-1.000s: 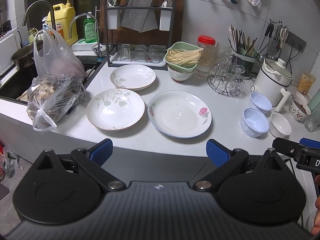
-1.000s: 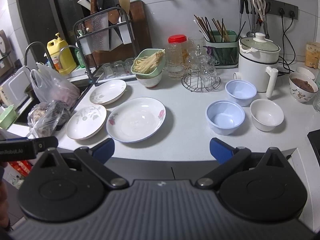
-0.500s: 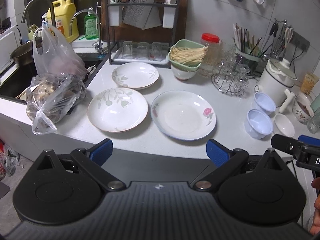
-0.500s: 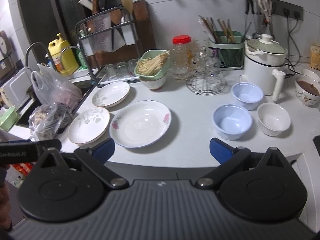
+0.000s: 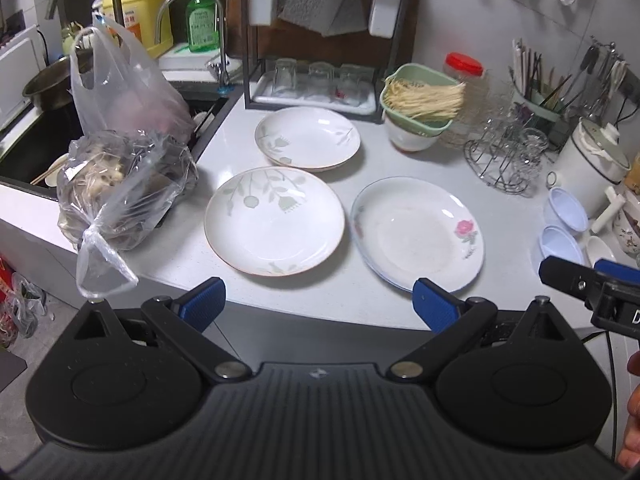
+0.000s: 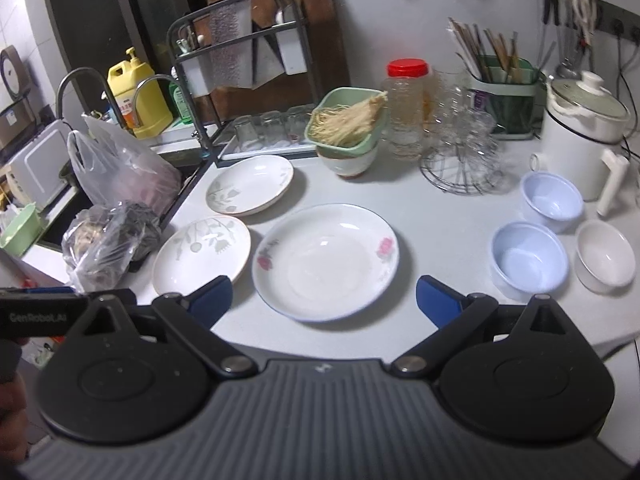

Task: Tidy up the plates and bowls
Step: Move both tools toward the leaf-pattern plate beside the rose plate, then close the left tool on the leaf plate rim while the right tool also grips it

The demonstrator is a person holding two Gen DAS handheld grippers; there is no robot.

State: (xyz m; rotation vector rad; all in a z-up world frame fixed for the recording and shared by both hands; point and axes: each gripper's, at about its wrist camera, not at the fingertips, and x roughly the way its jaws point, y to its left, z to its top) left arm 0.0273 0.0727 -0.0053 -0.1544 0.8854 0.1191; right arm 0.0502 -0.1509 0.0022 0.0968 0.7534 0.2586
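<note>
Home kitchen, lived-in worktop beside a sink

Evidence: curved tap (image 5: 188, 12) over the sink, yellow detergent jug (image 5: 138, 0), knife and board rack (image 6: 244, 52), chopstick holder (image 6: 500, 76), white electric pot (image 6: 580, 136), floral plates (image 6: 326, 260), small bowls (image 6: 530, 258), bagged groceries (image 5: 120, 184), tiled wall with sockets

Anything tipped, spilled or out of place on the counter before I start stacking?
Nothing spilled or broken. One oddity: the green basket of noodles sits tilted on a white bowl. Plastic bags overhang the sink edge beside the plates.
</note>
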